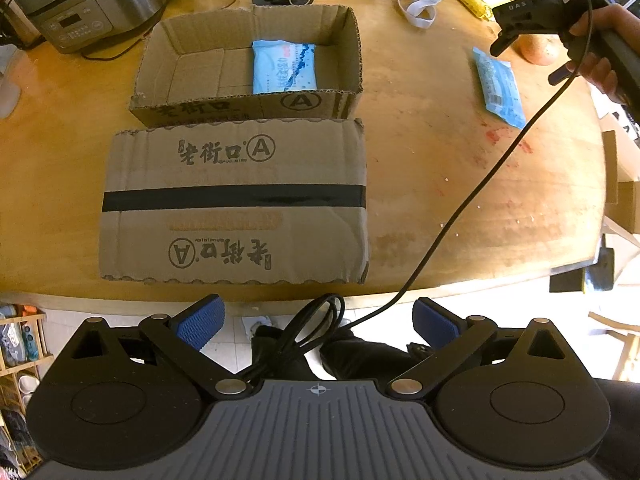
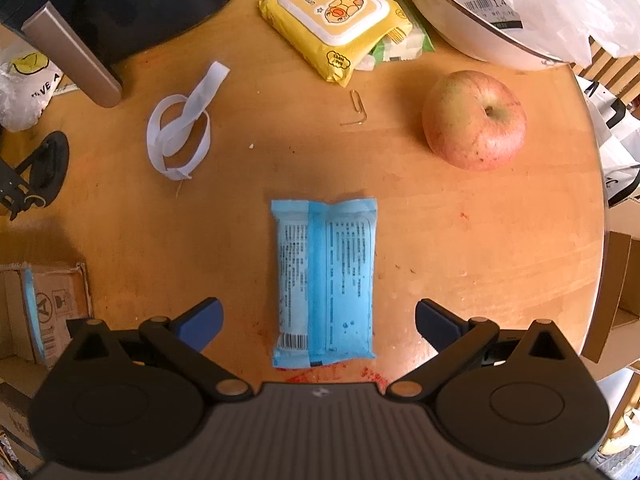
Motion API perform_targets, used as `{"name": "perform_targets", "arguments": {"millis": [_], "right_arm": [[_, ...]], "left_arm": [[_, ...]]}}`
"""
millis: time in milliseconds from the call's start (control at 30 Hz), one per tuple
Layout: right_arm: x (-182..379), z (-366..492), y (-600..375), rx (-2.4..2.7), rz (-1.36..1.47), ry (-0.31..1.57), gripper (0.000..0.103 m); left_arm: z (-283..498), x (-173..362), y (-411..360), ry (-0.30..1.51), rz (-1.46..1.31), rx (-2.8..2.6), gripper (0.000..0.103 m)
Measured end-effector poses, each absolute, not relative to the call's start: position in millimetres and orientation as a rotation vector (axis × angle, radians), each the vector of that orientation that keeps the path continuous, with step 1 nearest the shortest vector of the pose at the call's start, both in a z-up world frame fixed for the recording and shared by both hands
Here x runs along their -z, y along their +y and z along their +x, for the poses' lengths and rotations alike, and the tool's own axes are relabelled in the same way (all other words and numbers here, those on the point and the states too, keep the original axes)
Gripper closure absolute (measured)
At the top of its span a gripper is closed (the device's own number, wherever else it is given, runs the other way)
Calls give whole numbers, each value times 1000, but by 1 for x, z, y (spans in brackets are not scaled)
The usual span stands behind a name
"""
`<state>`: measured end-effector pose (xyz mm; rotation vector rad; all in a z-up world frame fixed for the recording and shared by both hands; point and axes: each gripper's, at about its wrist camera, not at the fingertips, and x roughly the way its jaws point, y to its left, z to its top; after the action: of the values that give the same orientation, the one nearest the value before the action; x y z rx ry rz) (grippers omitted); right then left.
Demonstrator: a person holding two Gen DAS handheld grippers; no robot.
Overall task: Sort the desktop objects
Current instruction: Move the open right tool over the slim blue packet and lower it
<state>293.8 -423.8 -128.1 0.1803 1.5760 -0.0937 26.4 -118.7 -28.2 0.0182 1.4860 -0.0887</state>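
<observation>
Wooden table [image 1: 440, 184], round-edged and stained with red marks, carries all sorted items; its far edge is cut off in both views. Flat cardboard lid [image 1: 234, 204], crossed by a strip of black tape, lies at the near edge, just in front of the open cardboard box [image 1: 160, 64]. One blue tissue pack [image 1: 285, 66] lies inside the box against its right half. Silver appliance [image 1: 76, 4], top left, is cropped by the frame.

Right gripper [image 2: 319, 320], jaws spread wide and empty, hovers over a second blue tissue pack [image 2: 324, 280], which lies printed side up on the table, between the fingers but untouched; its near end is partly hidden by the gripper body. In the left view this pack [image 1: 500, 86] lies well to the right of the box, and a hand [image 1: 600, 48] holds the right gripper's handle, whose fingers are hard to make out there.

Left gripper [image 1: 319, 320], jaws wide and empty, sits just off the table's near edge.

Apple [image 2: 474, 120], yellow wipes pack [image 2: 334, 16], white elastic band [image 2: 180, 124] and paper clip [image 2: 357, 106] lie beyond.
</observation>
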Motion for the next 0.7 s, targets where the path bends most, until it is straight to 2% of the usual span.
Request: {"name": "perform_targets", "arguments": {"millis": [700], "right_arm": [[135, 305, -427, 104, 183, 1583, 0]], "left_arm": [[32, 30, -118, 1496, 21, 86, 0]]}}
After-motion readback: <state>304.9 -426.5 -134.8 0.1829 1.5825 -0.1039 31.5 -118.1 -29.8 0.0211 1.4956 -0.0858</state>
